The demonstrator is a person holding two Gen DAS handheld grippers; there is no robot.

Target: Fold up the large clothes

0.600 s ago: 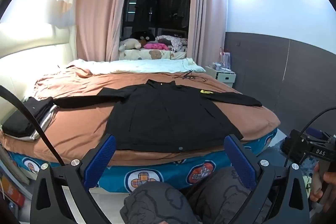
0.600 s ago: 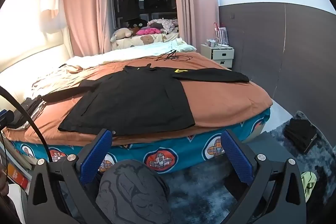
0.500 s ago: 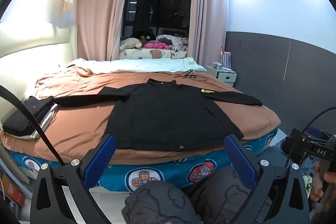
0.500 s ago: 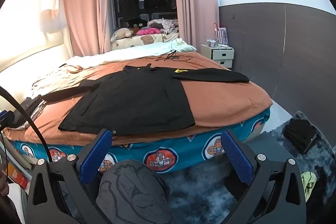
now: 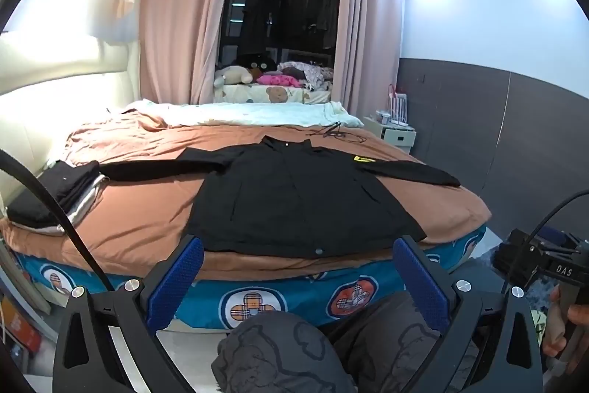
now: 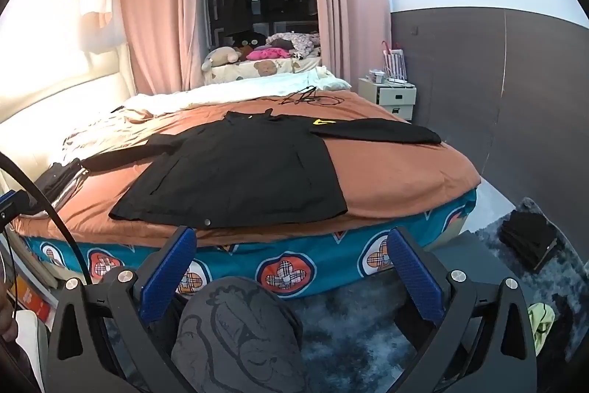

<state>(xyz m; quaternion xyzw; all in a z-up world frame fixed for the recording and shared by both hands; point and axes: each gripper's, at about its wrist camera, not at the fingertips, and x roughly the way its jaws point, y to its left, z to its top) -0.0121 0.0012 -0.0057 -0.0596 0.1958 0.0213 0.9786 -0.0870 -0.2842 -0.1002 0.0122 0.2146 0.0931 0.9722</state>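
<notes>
A black long-sleeved shirt [image 5: 298, 197] lies spread flat, front up, on the brown cover of the bed [image 5: 147, 223], its hem toward the near edge and its collar toward the far side. Both sleeves are stretched out sideways; the one on the right carries a small yellow patch [image 5: 362, 158] near the shoulder, too small to read. A single pale snap button [image 5: 318, 251] shows at the hem.

The left hand-held gripper [image 5: 297, 269] stands with its blue-padded fingers spread wide, nothing between them, short of the bed's edge and apart from the shirt. The right hand-held gripper [image 6: 291, 260] is likewise spread wide and empty, also short of the bed. Below each, the person's knees in grey printed trousers [image 5: 279, 348] fill the bottom of the view.

In the left wrist view the body of the right hand-held gripper appears at the right edge, held by a hand [image 5: 563, 323], with the white letters "DAS" [image 5: 564, 270] on it.

The mattress side [image 6: 294, 264] is teal with round badges showing a checked flower pattern. A stack of dark folded clothes [image 5: 55, 194] sits at the bed's left edge, just beside the shirt's left sleeve end. A black cable [image 6: 309, 96] lies on the far part of the bed near a pale quilt [image 5: 250, 113]. A white bedside cabinet [image 6: 390, 94] stands to the right, and another dark folded pile [image 6: 526, 240] lies on the grey rug [image 6: 368, 330].
</notes>
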